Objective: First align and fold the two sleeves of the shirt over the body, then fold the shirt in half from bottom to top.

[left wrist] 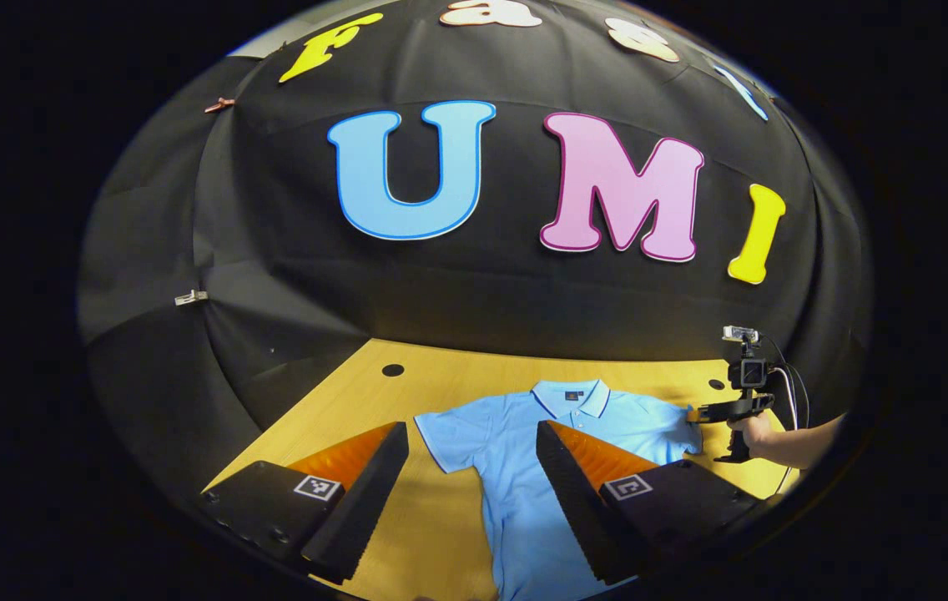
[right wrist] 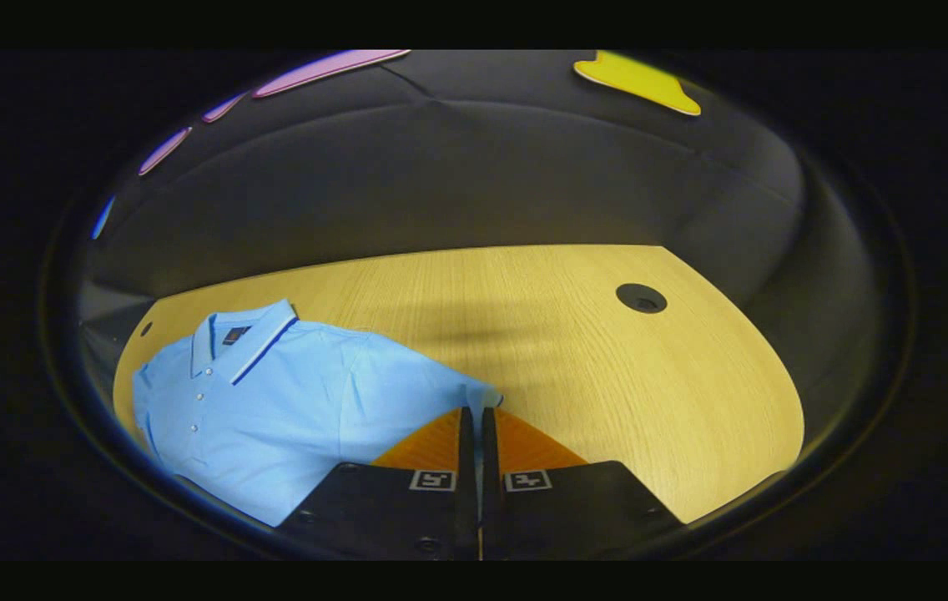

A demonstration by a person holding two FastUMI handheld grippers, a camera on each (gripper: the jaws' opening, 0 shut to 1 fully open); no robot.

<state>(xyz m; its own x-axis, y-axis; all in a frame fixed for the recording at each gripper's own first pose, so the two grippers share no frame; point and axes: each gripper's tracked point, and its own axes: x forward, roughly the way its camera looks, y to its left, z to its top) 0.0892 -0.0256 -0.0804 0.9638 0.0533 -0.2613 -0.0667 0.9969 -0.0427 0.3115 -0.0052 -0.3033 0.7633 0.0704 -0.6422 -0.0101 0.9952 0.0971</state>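
Already the right hand-held gripper (right wrist: 478, 413) has its fingers pressed together on the sleeve (right wrist: 474, 391) hem, ready to carry it over the body; the left hand-held gripper (left wrist: 471, 455) hovers wide apart, holding nothing, above the shirt (left wrist: 524, 434), which lies flat at the worktop's (right wrist: 607, 359) 9 o'clock side; nothing obstructs, a cable hole (right wrist: 640, 297) sits at 1 o'clock.

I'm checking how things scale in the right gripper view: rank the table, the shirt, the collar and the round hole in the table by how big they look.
1. Table
2. Shirt
3. Collar
4. Hole
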